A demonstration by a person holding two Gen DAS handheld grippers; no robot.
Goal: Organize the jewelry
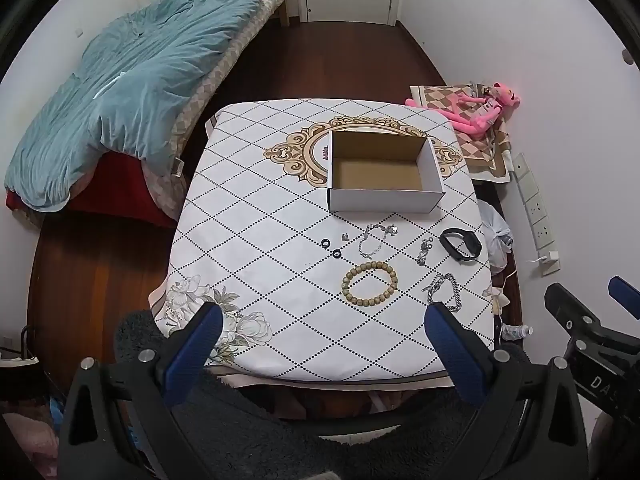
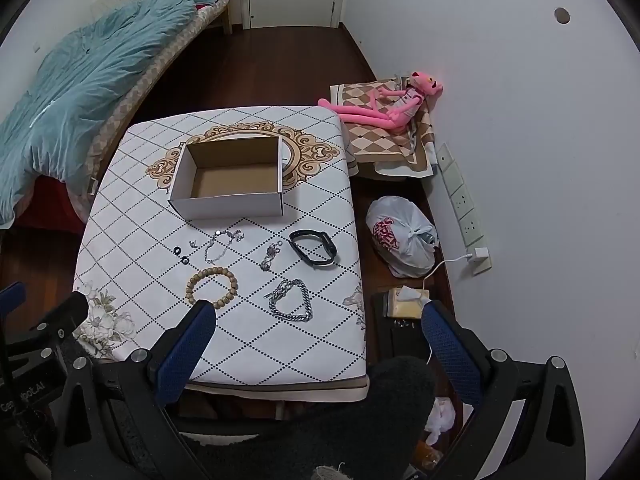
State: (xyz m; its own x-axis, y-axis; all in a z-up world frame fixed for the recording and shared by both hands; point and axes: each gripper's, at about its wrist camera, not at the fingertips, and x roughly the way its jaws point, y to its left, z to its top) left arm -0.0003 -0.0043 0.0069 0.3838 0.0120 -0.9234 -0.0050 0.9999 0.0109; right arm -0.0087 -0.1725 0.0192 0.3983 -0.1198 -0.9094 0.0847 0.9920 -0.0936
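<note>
An empty cardboard box stands open on the patterned table. In front of it lie two small black rings, a thin silver chain, a silver clasp piece, a black wristband, a wooden bead bracelet and a heavy silver chain bracelet. My left gripper hangs open above the table's near edge. My right gripper is open too, over the near right corner. Both hold nothing.
A bed with a teal quilt runs along the left. A pink plush toy lies on a cushion right of the table. A knotted plastic bag, a power strip and clutter fill the floor at the right.
</note>
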